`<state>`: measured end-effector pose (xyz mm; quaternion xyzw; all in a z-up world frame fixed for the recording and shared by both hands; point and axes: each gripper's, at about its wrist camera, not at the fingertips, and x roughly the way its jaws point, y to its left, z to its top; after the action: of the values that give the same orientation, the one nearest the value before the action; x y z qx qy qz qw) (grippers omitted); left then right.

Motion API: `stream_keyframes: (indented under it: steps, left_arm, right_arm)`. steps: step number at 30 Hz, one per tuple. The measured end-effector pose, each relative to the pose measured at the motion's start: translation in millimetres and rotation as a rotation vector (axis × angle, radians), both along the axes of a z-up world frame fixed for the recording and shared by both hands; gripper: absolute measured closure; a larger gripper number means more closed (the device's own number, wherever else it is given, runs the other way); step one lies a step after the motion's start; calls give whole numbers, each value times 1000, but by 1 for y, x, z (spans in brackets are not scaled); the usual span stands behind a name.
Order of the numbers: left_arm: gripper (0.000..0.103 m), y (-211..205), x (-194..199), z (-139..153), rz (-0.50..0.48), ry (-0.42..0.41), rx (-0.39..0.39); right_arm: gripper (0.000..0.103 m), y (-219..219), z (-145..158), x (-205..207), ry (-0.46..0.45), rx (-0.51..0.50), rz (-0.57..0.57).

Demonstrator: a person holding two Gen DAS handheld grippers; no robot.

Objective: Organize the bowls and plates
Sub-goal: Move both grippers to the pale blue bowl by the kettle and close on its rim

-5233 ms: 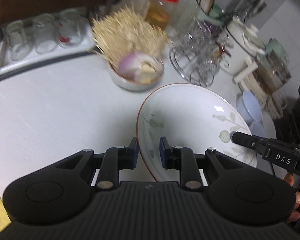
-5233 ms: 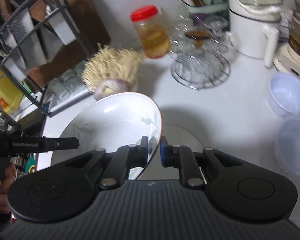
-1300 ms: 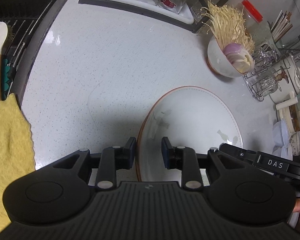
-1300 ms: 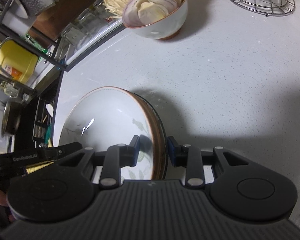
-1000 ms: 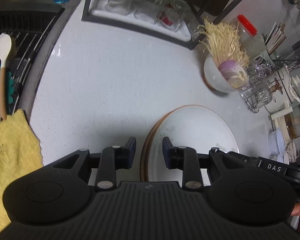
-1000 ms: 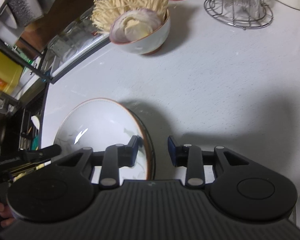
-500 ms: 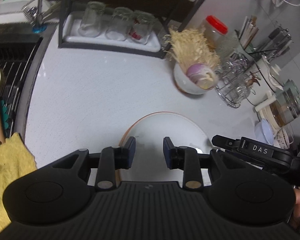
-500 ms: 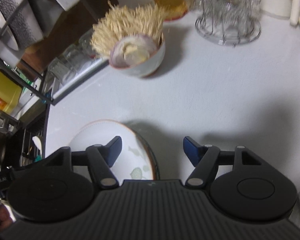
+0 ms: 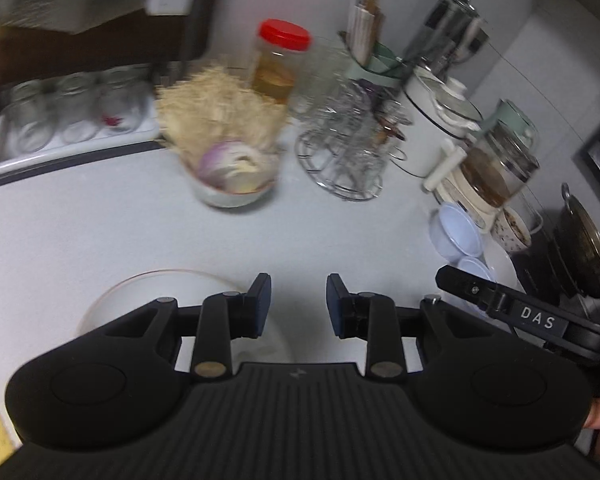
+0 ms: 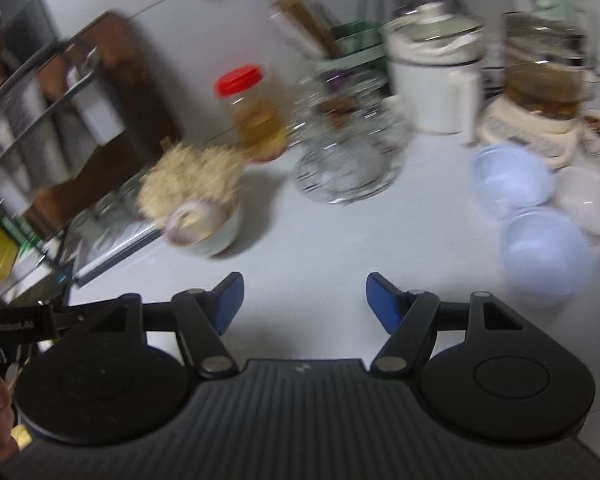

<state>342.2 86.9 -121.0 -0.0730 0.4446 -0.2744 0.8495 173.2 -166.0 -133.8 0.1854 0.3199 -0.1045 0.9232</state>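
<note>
The plate [image 9: 140,292] lies flat on the white counter [image 9: 100,232], its rim showing under the left gripper [image 9: 296,304], whose jaws stand apart and hold nothing; half a second ago they straddled that rim. The right gripper [image 10: 304,300] is spread wide and empty over bare counter, and its view no longer shows the plate. The right tool's arm in the left view reads "DAS" [image 9: 538,318]; the left tool's arm in the right view reads "GenRobot.AI", blurred. Farther back sit a bowl of onion and noodles [image 9: 232,184], a red-lidded jar [image 9: 278,66] and a wire glass rack [image 9: 342,148]. Only the right view shows both pale blue bowls [image 10: 546,256] clearly.
</note>
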Motion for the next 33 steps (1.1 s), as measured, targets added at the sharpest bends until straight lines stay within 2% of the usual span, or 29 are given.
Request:
stream_keyframes:
  steps: [4, 7, 13, 17, 20, 22, 25, 27, 30, 32, 33]
  left_arm:
    - [64, -62, 9, -4, -70, 15, -12]
    - [58, -108, 12, -8, -120, 27, -27]
    - [49, -195, 17, -30, -207, 98, -12]
    - [49, -245, 19, -53, -254, 154, 3]
    - [49, -278, 18, -67, -280, 173, 16]
    - [49, -296, 18, -77, -280, 187, 36]
    - [50, -315, 18, -90, -281, 223, 61]
    - [52, -325, 18, -98, -274, 235, 72]
    - [62, -335, 18, -107, -255, 258, 88]
    - [74, -337, 18, -109, -257, 256, 81]
    - [76, -337, 18, -110, -256, 255, 82]
  right_arm:
    - [33, -42, 3, -13, -16, -28, -68]
    - [33, -79, 1, -25, -15, -26, -123]
    - [33, -153, -14, -49, 30, 14, -261]
    - [33, -188, -31, -55, 77, 53, -308]
    - [38, -206, -46, -56, 107, 83, -317]
    - [44, -216, -55, -58, 124, 107, -309]
    - [53, -230, -69, -58, 134, 143, -292]
    - [55, -237, -76, -55, 141, 165, -273]
    - [62, -245, -84, -49, 154, 198, -230]
    - [62, -247, -90, -44, 170, 207, -192]
    - [64, -248, -93, -42, 179, 213, -172]
